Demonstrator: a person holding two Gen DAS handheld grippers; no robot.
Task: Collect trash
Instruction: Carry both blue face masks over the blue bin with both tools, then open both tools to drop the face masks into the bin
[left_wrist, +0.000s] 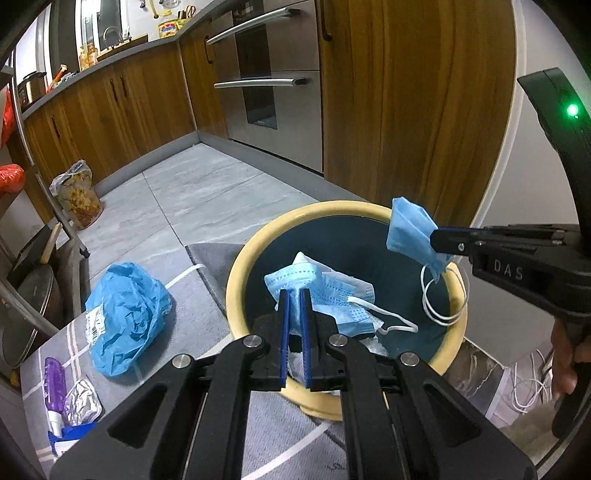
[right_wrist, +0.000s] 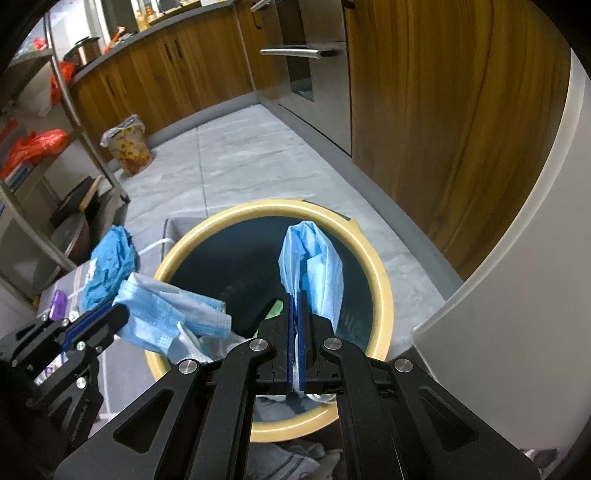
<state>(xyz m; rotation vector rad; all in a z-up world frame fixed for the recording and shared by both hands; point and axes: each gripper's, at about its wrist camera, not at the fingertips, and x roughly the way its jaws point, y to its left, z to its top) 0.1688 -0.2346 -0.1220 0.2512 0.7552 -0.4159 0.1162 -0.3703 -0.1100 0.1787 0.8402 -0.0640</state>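
A round bin (left_wrist: 240, 266) with a yellow rim and dark inside stands on the floor below both grippers. My left gripper (left_wrist: 294, 291) is shut on a bunch of blue face masks (left_wrist: 325, 291) hanging over the bin's opening, white ear loops trailing. My right gripper (right_wrist: 296, 295) is shut on another blue face mask (right_wrist: 317, 258), also above the bin (right_wrist: 380, 280). In the left wrist view the right gripper (left_wrist: 437, 240) reaches in from the right with its mask (left_wrist: 410, 232) over the far rim. The left gripper (right_wrist: 107, 312) and its masks (right_wrist: 166, 306) show at the left in the right wrist view.
A crumpled blue plastic bag (left_wrist: 125, 317), a purple bottle (left_wrist: 55, 387) and a foil wrapper (left_wrist: 81, 404) lie on a grey mat (left_wrist: 207, 325) left of the bin. A flowered waste bin (left_wrist: 77, 195) stands by wooden cabinets. An oven (left_wrist: 269, 85) is behind; a metal rack (right_wrist: 62, 122) at left.
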